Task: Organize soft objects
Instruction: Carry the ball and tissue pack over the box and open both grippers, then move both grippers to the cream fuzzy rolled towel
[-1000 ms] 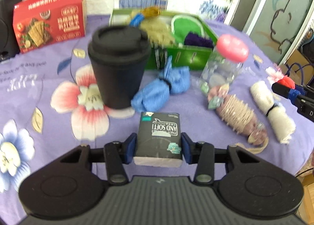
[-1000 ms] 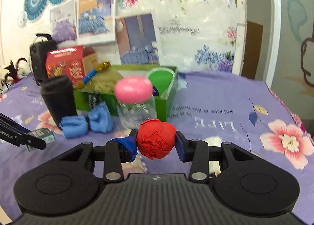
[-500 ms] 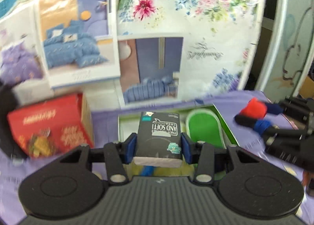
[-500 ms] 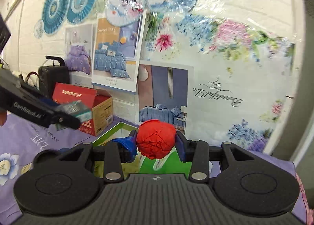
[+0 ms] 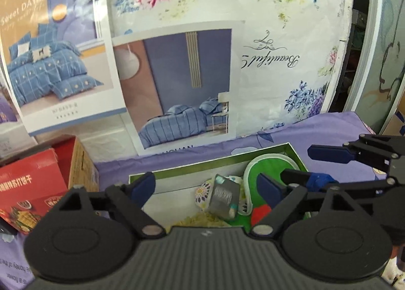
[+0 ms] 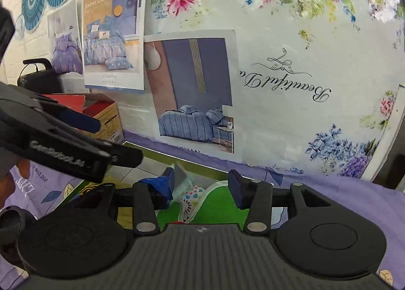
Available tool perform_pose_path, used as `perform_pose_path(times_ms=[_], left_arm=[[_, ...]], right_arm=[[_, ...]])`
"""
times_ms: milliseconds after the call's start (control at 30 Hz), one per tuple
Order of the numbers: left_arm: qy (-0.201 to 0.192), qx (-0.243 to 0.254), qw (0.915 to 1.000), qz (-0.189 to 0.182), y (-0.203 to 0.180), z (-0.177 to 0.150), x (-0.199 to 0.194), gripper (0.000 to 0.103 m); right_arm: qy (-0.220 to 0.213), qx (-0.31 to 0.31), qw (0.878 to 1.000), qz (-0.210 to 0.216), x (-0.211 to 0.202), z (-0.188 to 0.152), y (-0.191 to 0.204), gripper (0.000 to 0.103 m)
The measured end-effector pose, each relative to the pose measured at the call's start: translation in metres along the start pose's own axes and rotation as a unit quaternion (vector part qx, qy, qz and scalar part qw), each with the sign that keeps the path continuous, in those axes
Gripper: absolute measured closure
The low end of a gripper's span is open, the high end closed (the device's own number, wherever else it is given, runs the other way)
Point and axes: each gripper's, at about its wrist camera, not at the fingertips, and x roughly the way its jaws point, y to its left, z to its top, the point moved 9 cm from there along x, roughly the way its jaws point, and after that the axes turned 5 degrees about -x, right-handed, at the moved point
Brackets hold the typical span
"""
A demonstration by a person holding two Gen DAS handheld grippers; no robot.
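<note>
Both grippers hover over the green box [image 5: 210, 163] at the back of the purple table. My left gripper [image 5: 206, 186] is open and empty; the dark tissue pack [image 5: 224, 197] lies tilted in the box below it. My right gripper [image 6: 202, 187] is open and empty; it also shows at the right of the left wrist view [image 5: 298, 166]. The red ball [image 5: 260, 214] lies in the box on a green pouch [image 5: 268, 171], partly hidden by my left finger. A patterned cloth [image 6: 191, 196] and a yellow fuzzy item [image 5: 202, 220] also lie in the box.
A red biscuit carton [image 5: 30, 188] stands left of the box, with a black speaker [image 6: 43, 80] behind it. Bedding posters cover the wall [image 5: 278, 37] right behind the box. The left gripper's arm [image 6: 58, 143] crosses the right wrist view at the left.
Both grippers have opened over the green box. The tissue pack has dropped from the left gripper and the red ball from the right gripper into the box.
</note>
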Motion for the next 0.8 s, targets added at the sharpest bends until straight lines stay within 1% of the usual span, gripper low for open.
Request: perform_pose_path(times_ms=[100, 200, 233, 300, 400, 500, 667, 733, 800], left_arm=[[-0.013, 0.009, 0.9999, -0.003, -0.007, 0.002, -0.018, 0.012], [-0.033, 0.022, 0.9992, -0.001, -0.016, 0.005, -0.042, 0.007], [-0.042, 0.027, 0.9988, 0.001, -0.019, 0.006, -0.051, 0.005], [-0.054, 0.036, 0.9979, 0.004, -0.026, 0.006, -0.070, 0.005], [-0.073, 0.039, 0.9966, 0.003, -0.030, 0.004, -0.106, 0.001], [-0.093, 0.037, 0.9950, 0.002, -0.030, -0.002, -0.146, 0.000], [-0.111, 0.022, 0.9935, 0.005, -0.021, -0.027, -0.202, 0.000], [-0.109, 0.015, 0.9938, 0.010, -0.015, -0.044, -0.216, 0.000], [-0.101, 0.004, 0.9948, 0.009, -0.013, -0.067, -0.221, 0.000]], right_arm=[[0.001, 0.014, 1.000, -0.005, -0.004, -0.002, -0.006, 0.071], [-0.006, 0.017, 1.000, -0.011, -0.023, -0.001, -0.006, 0.070], [-0.011, 0.017, 1.000, -0.017, -0.032, 0.000, -0.007, 0.070], [-0.019, 0.018, 0.999, -0.022, -0.052, 0.002, -0.007, 0.070], [-0.033, 0.017, 0.999, -0.039, -0.088, 0.005, -0.007, 0.069], [-0.055, 0.020, 0.997, -0.050, -0.131, 0.005, -0.003, 0.068], [-0.083, 0.022, 0.994, -0.068, -0.193, -0.010, 0.010, 0.067], [-0.089, 0.022, 0.993, -0.075, -0.211, -0.022, 0.016, 0.066], [-0.092, 0.026, 0.992, -0.084, -0.225, -0.039, 0.022, 0.065]])
